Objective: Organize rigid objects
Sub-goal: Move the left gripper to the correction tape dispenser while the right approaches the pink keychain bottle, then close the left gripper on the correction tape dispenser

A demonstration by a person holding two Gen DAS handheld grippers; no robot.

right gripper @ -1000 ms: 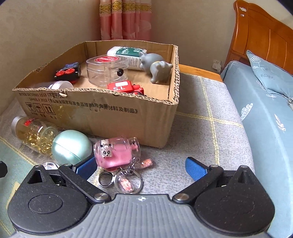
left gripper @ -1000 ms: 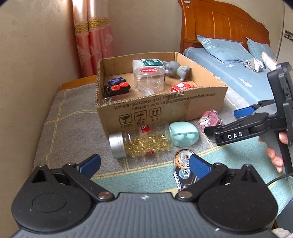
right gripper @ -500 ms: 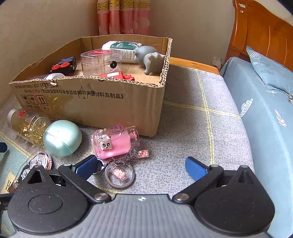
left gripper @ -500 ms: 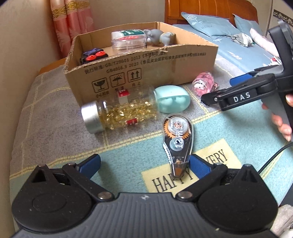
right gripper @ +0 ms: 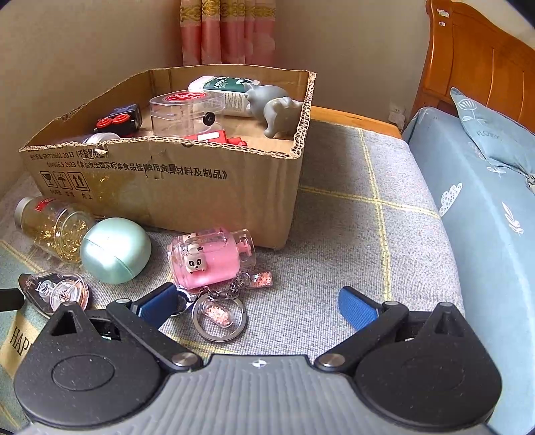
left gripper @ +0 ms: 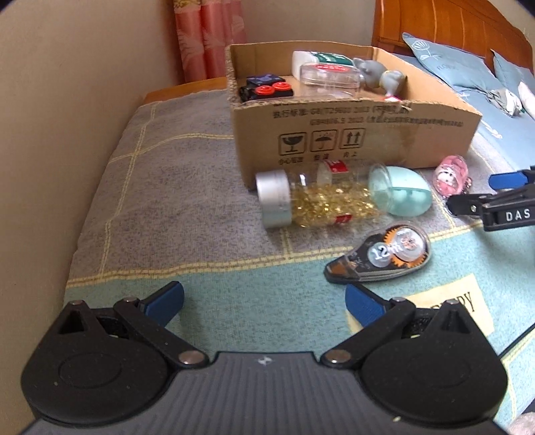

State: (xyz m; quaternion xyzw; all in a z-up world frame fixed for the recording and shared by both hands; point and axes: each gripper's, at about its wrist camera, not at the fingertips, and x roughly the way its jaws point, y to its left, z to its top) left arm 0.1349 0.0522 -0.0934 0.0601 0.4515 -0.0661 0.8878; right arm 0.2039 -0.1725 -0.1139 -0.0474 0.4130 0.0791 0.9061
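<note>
A cardboard box [left gripper: 351, 134] [right gripper: 167, 187] on the blanket holds several items: a clear round case, a white bottle, grey animal figures and a black toy with red buttons. In front of it lie a clear jar of gold bits [left gripper: 314, 200] [right gripper: 53, 224], a mint egg-shaped case [left gripper: 401, 195] [right gripper: 115, 249], a pink bottle keychain [left gripper: 451, 175] [right gripper: 214, 261] and a correction tape dispenser [left gripper: 384, 256] [right gripper: 57, 289]. My left gripper [left gripper: 264, 299] is open, just short of the tape. My right gripper [right gripper: 257, 304] [left gripper: 474, 190] is open near the keychain's ring [right gripper: 219, 316].
A beige wall [left gripper: 67, 117] runs close on the left. A bed with a blue sheet [right gripper: 485, 207], pillows and a wooden headboard [right gripper: 485, 57] lies to the right. Pink curtains [right gripper: 227, 30] hang behind the box. Bare grey blanket [right gripper: 351, 217] stretches right of the box.
The left gripper has swung so the tape now lies ahead to its right, turned sideways in view. The right gripper has drawn back slightly from the pink keychain. Both stay open.
</note>
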